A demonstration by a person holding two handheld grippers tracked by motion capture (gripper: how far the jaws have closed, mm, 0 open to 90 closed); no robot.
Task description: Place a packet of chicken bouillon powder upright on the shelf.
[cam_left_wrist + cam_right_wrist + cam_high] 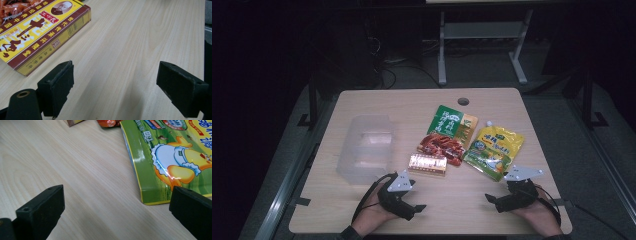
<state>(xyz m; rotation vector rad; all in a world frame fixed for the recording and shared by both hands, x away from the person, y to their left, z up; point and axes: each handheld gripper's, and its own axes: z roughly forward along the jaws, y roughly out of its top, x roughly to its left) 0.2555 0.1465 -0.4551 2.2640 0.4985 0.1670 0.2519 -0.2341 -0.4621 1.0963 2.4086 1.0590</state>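
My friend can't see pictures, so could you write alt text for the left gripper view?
Two open black gripper jaws rise from the bottom with nothing between them, left gripper poised over a pale wooden table. A yellow and dark red box with printed characters lies flat at upper left.

The high view is dim, its surroundings nearly black around the lit pale wooden table (492, 200), while both gripper views are bright, with glare on the glossy yellow-green pouch (160, 167).
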